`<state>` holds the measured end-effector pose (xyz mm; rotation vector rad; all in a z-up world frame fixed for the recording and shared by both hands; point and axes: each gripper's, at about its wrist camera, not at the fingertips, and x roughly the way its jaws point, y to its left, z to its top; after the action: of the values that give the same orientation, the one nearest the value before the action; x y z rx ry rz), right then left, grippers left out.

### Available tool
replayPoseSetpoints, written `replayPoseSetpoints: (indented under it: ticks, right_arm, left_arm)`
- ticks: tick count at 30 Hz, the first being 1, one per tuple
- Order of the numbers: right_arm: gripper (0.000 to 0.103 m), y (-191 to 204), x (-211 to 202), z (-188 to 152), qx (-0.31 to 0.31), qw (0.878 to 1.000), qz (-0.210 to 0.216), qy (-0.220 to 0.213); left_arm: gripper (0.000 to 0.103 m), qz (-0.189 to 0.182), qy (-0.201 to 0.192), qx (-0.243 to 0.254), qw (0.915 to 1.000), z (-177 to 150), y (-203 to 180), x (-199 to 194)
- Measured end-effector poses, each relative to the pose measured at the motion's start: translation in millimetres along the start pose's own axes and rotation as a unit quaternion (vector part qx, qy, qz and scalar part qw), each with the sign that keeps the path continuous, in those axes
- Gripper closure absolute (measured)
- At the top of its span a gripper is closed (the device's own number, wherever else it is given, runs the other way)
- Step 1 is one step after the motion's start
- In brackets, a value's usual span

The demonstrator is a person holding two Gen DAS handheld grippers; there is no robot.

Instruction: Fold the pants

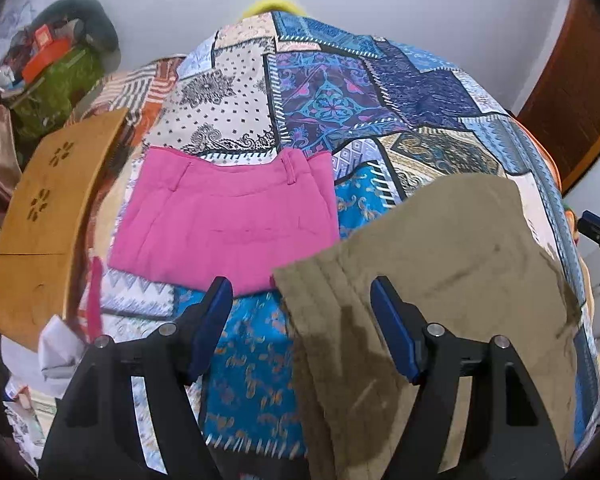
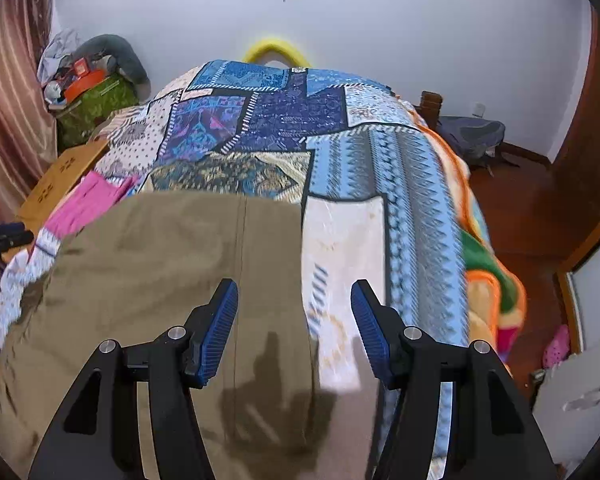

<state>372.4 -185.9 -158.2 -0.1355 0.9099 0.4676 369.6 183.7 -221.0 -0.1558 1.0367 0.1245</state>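
The left tool points steeply downward with its jaws apart; nothing sits between the blue pads. The right tool also points steeply downward, jaws apart and empty, both blue pads clear of any contact. The right tool's tip also shows at the left wrist view's right edge.

Left gripper: two matte black arms widening toward the camera, each with a triangular cut-out, silver round screw heads at the pivots, two per side. Fingers are dark blue pads on black carriers, smooth-looking in this view. Right gripper: same build, black linkage, four silver screws, cut-outs. Its blue pads show fine ribbing across the face. No cables or markings visible on either.
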Motion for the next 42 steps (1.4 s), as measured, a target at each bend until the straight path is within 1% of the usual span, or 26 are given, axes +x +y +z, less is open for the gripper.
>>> replayPoseSetpoints:
  ticks: [4,8,12,15,16,18,19,20,21,22,23,24,26,28,30,33,35,38,42]
  right_arm:
    - [0.048,-4,39,19,0.012,1.000,0.009,0.013]
    - [0.048,-8,76,31,0.023,0.999,0.019,0.030]
    - [0.048,-9,114,38,0.039,0.997,0.037,0.049]
    - [0.048,-6,136,36,0.040,0.996,0.039,0.076]
    - [0.048,-4,138,36,0.038,0.996,0.033,0.071]
    - [0.056,1,135,37,0.032,0.998,0.028,0.055]
    - [0.061,3,134,37,0.030,0.998,0.029,0.048]
    - [0.070,5,134,38,0.029,0.998,0.028,0.043]
    - [0.075,6,134,39,0.026,0.999,0.025,0.040]
    - [0.080,10,136,40,0.020,0.999,0.019,0.040]
    - [0.088,14,138,42,0.011,0.999,0.004,0.036]
    - [0.090,16,138,44,0.004,0.999,-0.006,0.034]
    - [0.092,22,137,45,-0.012,0.999,-0.019,0.035]
    - [0.093,24,135,45,-0.019,0.999,-0.027,0.031]
    - [0.093,23,130,48,-0.021,0.999,-0.033,0.027]
    - [0.094,20,111,57,-0.010,0.999,-0.030,0.002]
    - [0.094,22,97,66,-0.012,0.999,-0.030,-0.017]
    - [0.094,29,67,83,-0.023,0.998,-0.038,-0.052]
    - [0.094,35,22,105,-0.021,0.994,-0.041,-0.102]
  left_arm:
    - [0.031,-0.014,0.023,-0.016,0.9995,11,4,30]
    - [0.031,-0.013,0.049,-0.027,0.9984,15,7,58]
    - [0.031,-0.036,0.072,-0.042,0.9959,10,10,80]
    - [0.031,-0.050,0.073,-0.045,0.9951,5,10,89]
    - [0.031,-0.052,0.070,-0.046,0.9951,4,10,90]
    - [0.031,-0.058,0.069,-0.049,0.9947,4,11,91]
    - [0.031,-0.060,0.067,-0.050,0.9947,4,11,92]
    - [0.031,-0.060,0.066,-0.049,0.9948,3,11,92]
    - [0.033,-0.060,0.064,-0.047,0.9950,3,11,92]
    - [0.037,-0.059,0.062,-0.043,0.9954,3,10,91]
    - [0.041,-0.059,0.060,-0.037,0.9958,4,8,89]
    - [0.045,-0.053,0.058,-0.029,0.9965,5,6,87]
    - [0.051,-0.027,0.051,-0.007,0.9983,6,1,82]
    - [0.052,-0.003,0.035,0.010,0.9993,9,-3,71]
    - [0.052,0.012,0.019,0.026,0.9994,12,-3,59]
    - [0.052,0.030,-0.003,0.036,0.9989,22,-3,36]
    - [0.053,0.038,-0.019,0.040,0.9983,29,-5,19]
    - [0.053,0.039,-0.054,0.040,0.9970,41,-8,-12]
    - [0.053,0.044,-0.100,0.047,0.9929,52,-17,-59]
